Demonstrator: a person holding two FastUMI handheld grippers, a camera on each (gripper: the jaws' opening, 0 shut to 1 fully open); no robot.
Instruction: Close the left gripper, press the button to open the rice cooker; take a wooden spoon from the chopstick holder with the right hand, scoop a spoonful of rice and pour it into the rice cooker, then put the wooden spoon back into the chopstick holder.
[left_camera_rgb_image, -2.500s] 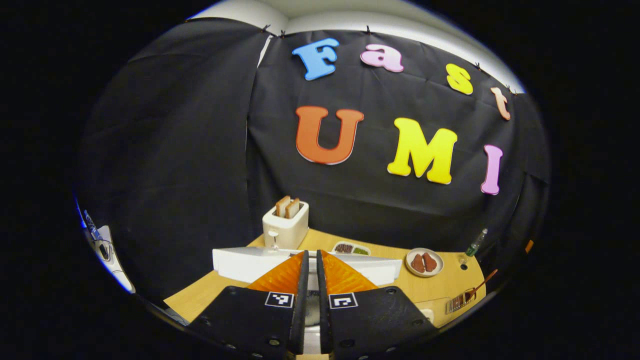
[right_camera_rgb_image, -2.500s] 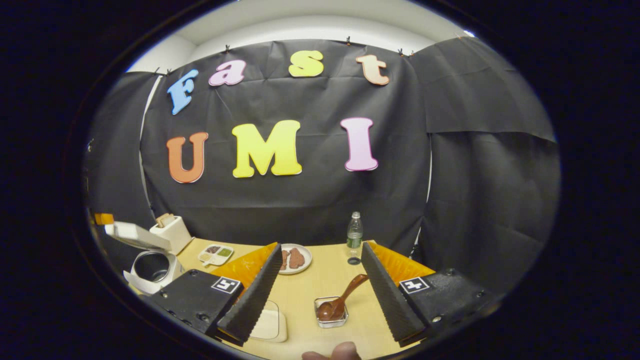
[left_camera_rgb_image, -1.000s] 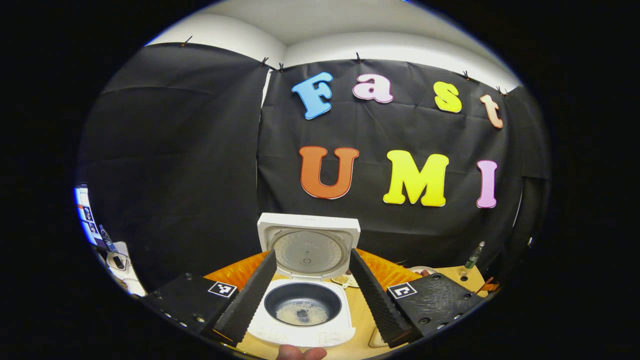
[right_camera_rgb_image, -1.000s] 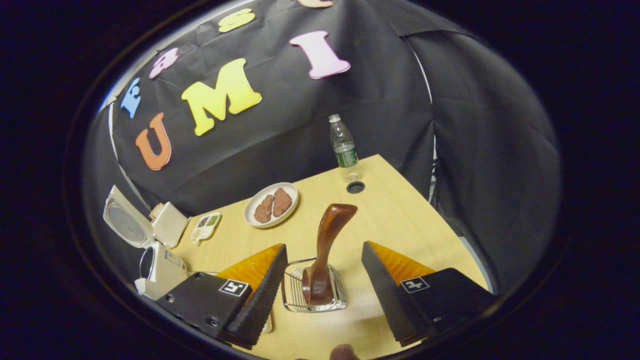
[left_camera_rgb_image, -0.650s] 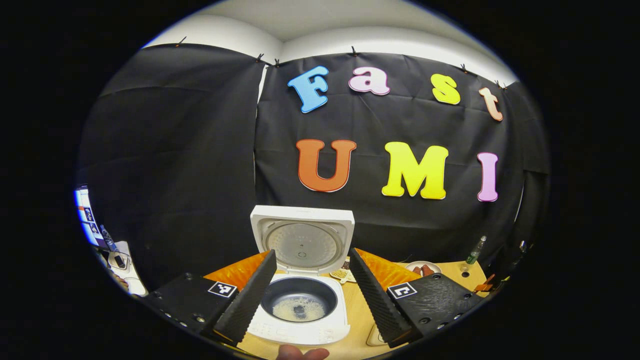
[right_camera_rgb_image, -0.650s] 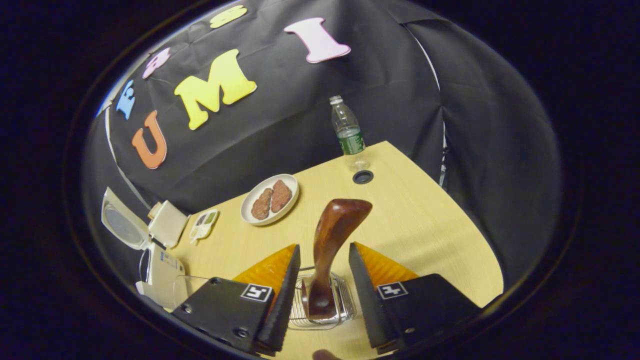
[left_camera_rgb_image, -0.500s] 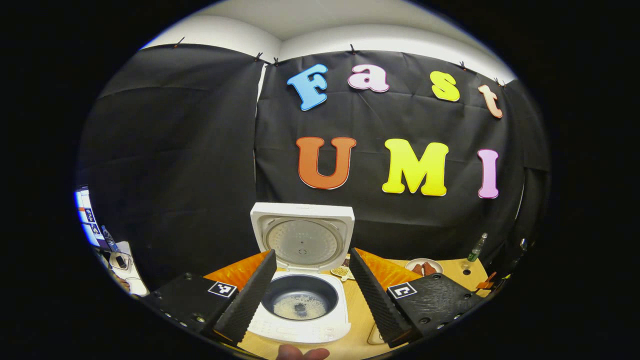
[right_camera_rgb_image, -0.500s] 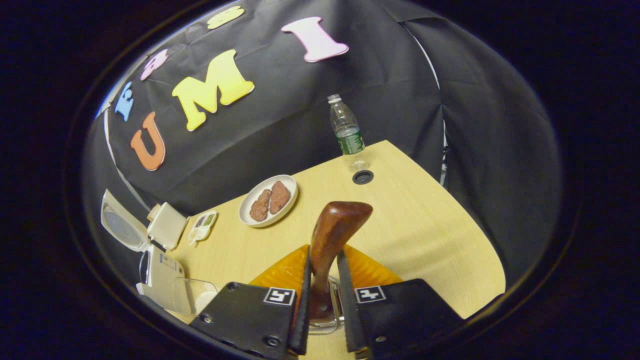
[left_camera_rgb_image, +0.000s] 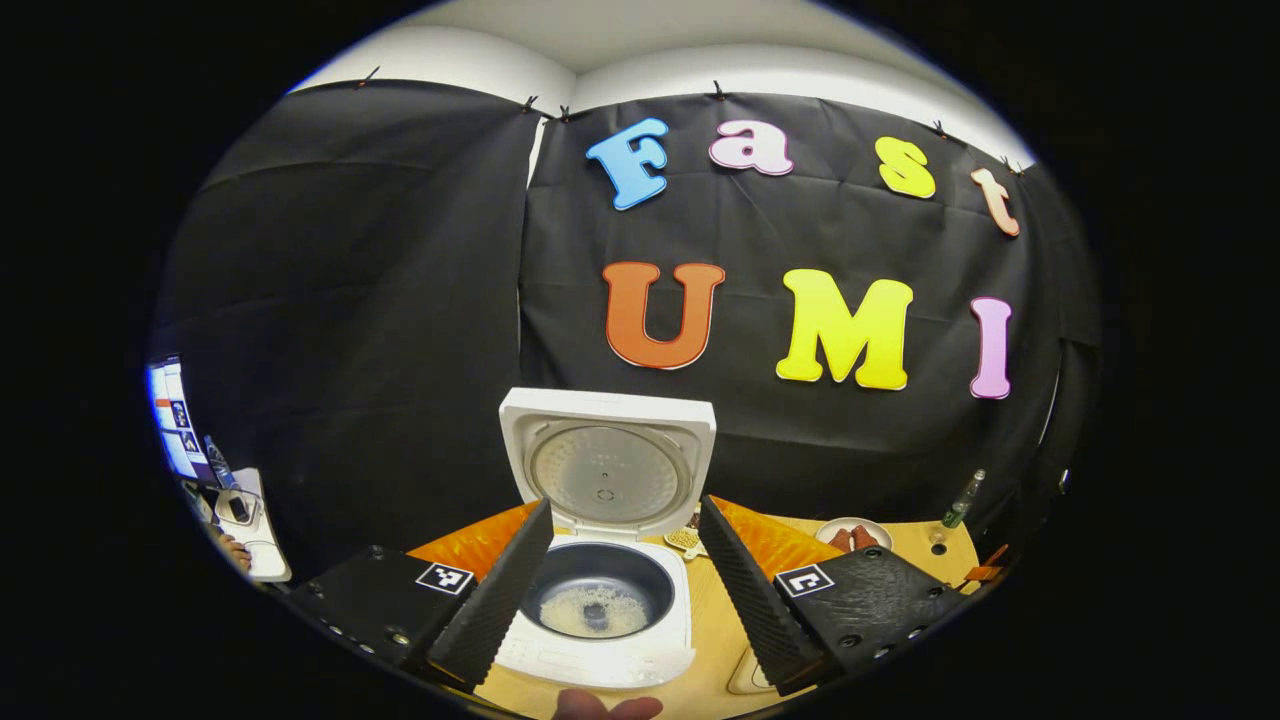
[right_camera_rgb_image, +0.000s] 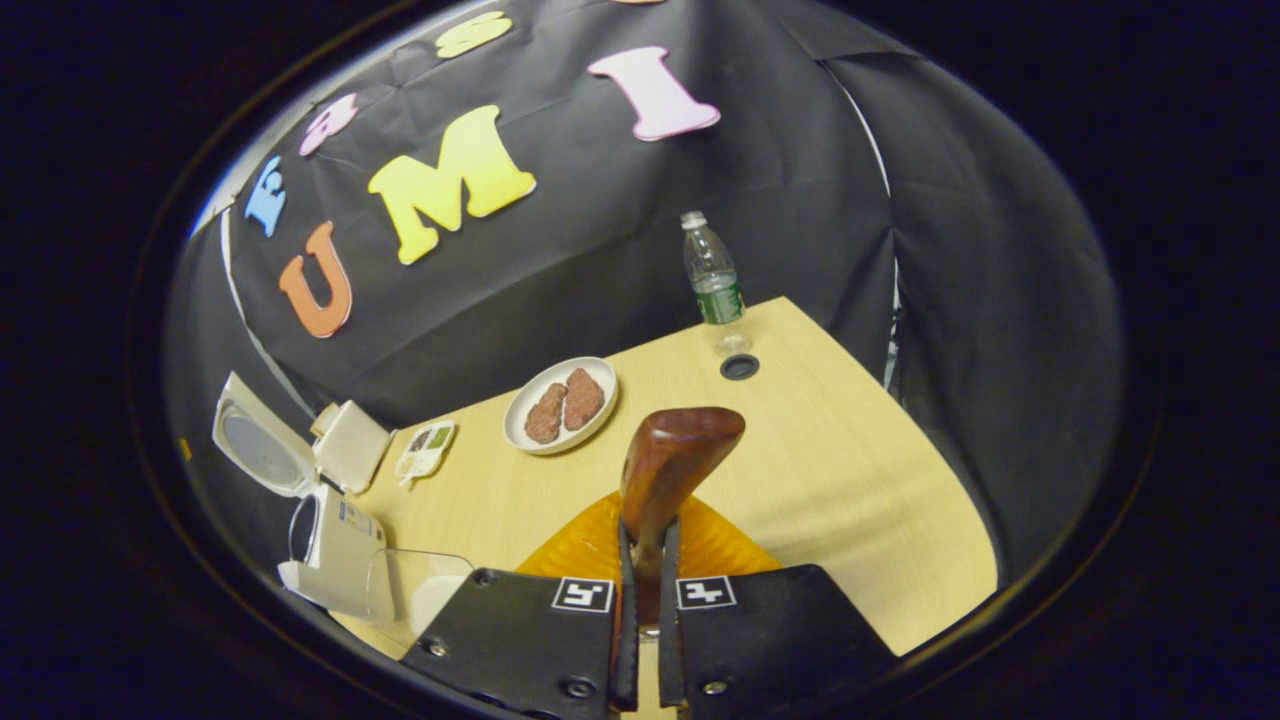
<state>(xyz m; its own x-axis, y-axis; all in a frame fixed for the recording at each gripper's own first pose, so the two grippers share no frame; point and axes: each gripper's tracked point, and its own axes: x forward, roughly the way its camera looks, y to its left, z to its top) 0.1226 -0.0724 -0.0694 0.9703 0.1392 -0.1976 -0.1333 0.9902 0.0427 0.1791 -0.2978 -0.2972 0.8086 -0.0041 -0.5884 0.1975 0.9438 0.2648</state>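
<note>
The white rice cooker (left_camera_rgb_image: 600, 650) stands open, its lid (left_camera_rgb_image: 607, 470) upright and a little rice in the dark pot (left_camera_rgb_image: 597, 608). My left gripper (left_camera_rgb_image: 622, 510) hovers in front of it, open, with the pot between its fingers. In the right gripper view, the dark wooden spoon (right_camera_rgb_image: 672, 460) sticks up and my right gripper (right_camera_rgb_image: 645, 540) is shut on its handle. The spoon's bowl and the chopstick holder are hidden behind the fingers. The open rice cooker (right_camera_rgb_image: 335, 545) sits far left.
A clear container (right_camera_rgb_image: 415, 590) lies beside the cooker. Farther back on the wooden table (right_camera_rgb_image: 850, 470) are a toaster (right_camera_rgb_image: 352, 445), a sauce dish (right_camera_rgb_image: 425, 450), a plate of meat (right_camera_rgb_image: 560, 405), a water bottle (right_camera_rgb_image: 712, 280) and a cable hole (right_camera_rgb_image: 739, 367).
My right gripper dropped over the holder and shut on the spoon handle. My left gripper, shut at the cooker earlier, opened and drew back; the lid swung up.
</note>
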